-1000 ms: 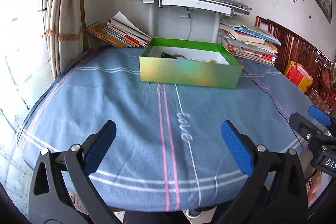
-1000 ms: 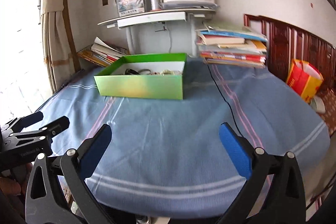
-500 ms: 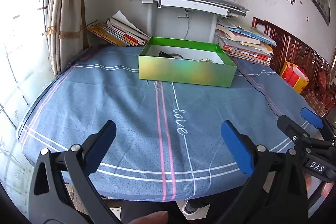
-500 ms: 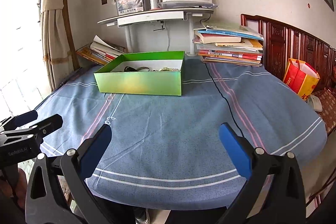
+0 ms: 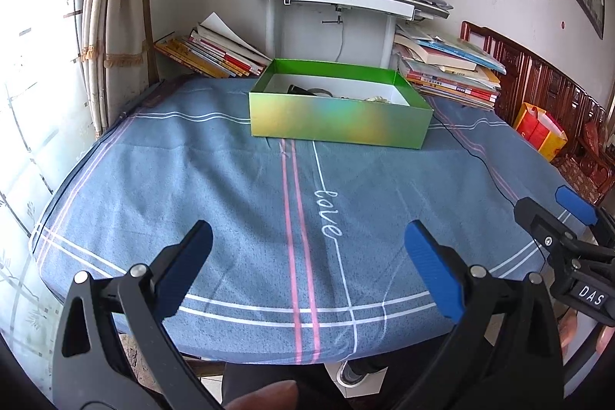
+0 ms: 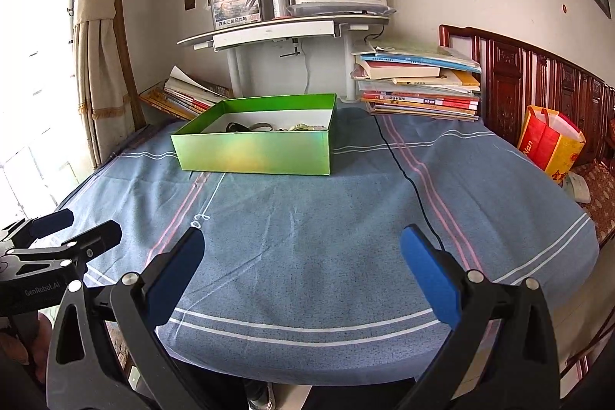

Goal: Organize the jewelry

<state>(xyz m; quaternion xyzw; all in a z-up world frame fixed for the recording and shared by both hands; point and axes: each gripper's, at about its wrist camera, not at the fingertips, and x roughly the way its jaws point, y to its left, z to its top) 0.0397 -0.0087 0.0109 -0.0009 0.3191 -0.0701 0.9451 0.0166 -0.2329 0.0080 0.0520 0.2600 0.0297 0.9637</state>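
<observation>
At the far side of the blue cloth-covered table (image 5: 215,187) sits the open green box (image 5: 338,123); its near wall hides most of the jewelry (image 6: 265,128), perhaps a dark strap and a pale chain. Left gripper (image 5: 307,266) and right gripper (image 6: 301,266) hover at the near edge, fingers spread wide, empty. Cloth reads "love"; gripper bodies read "DAS" and "GenRobot.AI".

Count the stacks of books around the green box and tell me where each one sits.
2. One leaning stack of books sits behind the green box to its left, near the curtain. A taller pile of books sits behind it to the right, beside the wooden headboard. More may be hidden.
</observation>
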